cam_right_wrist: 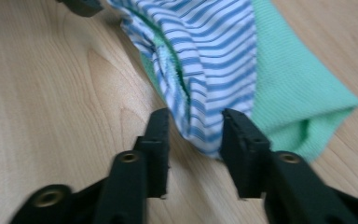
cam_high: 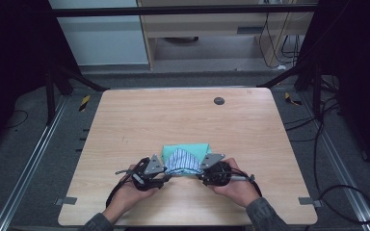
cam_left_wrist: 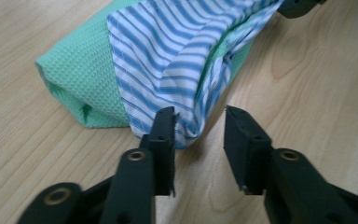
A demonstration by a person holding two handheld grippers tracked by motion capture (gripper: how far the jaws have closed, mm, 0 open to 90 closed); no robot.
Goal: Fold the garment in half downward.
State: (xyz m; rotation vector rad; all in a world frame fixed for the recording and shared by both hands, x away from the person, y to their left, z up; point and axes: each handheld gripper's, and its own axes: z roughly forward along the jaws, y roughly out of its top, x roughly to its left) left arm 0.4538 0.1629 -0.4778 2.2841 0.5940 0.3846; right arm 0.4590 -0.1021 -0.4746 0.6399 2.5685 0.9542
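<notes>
Two hands reach in from the near edge of a wooden table [cam_high: 125, 120], each holding a black two-jaw gripper. The left gripper [cam_high: 166, 175] and the right gripper [cam_high: 200, 177] sit at opposite ends of a small folded bundle of cloth, close to the person.

In the left gripper view, the jaws stand part-way apart, with a corner of the striped cloth [cam_left_wrist: 177, 51] lying between them and touching one jaw only; they are not pinching it. In the right gripper view, the jaws are likewise part-way apart, straddling the other end of that striped cloth [cam_right_wrist: 214, 51] without visibly squeezing it.

The blue-and-white striped cloth is wrapped over a green cloth [cam_high: 185, 150] with a waffle weave, and both lie flat on the table. Both look light, soft and floppy, likely to sag and unfold when lifted. The folded corners, where layers are thickest, seem the best places to pinch.

The tabletop is pale wood grain, with a small dark round cap [cam_high: 218, 100] near the far edge. Beyond lie grey floor, black frame legs, loose cables and a pale cabinet.
</notes>
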